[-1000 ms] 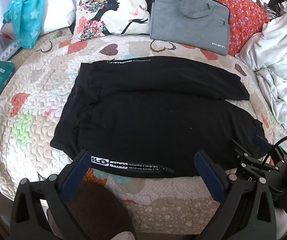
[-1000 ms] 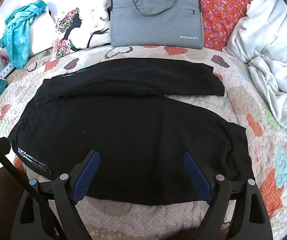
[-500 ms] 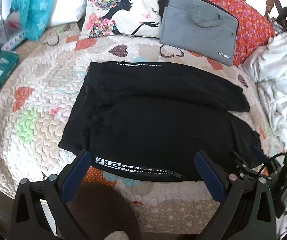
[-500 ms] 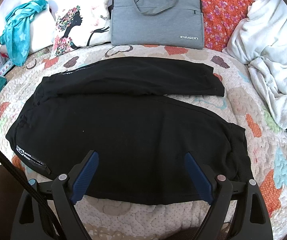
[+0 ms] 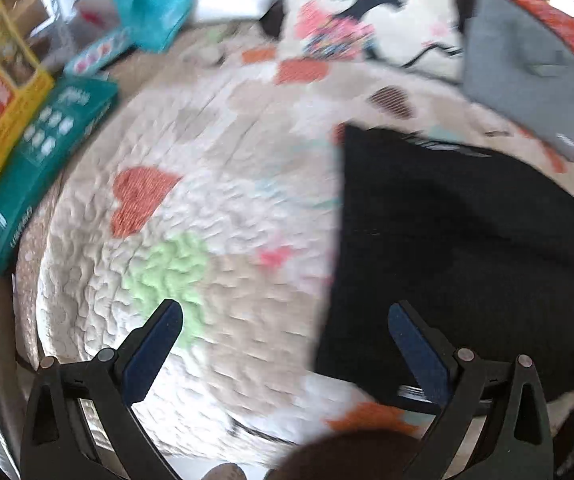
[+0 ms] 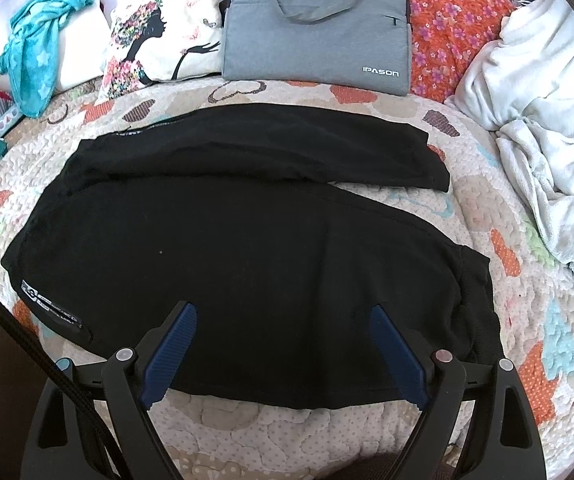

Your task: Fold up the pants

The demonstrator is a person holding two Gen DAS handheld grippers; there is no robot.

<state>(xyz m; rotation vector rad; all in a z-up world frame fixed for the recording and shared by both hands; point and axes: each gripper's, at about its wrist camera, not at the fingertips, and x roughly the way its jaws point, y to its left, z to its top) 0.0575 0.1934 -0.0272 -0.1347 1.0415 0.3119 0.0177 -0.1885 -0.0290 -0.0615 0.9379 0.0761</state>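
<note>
Pants [image 6: 247, 248] flat beneath spread right tongs [image 6: 283, 344], beside spread left tongs [image 5: 285, 328]

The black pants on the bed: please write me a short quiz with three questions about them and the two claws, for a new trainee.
1. True or false: the right claw is shut on the black pants.
2. Which thing leans upright behind the pants in the right wrist view? A) gray laptop bag B) a wooden chair C) a red bucket
3. Fill in: in the left wrist view, the left claw is open, mostly over the ____, with the pants to its right.

Key: 1 false, both claws are open and hold nothing. 2 A. 3 quilt.
</note>
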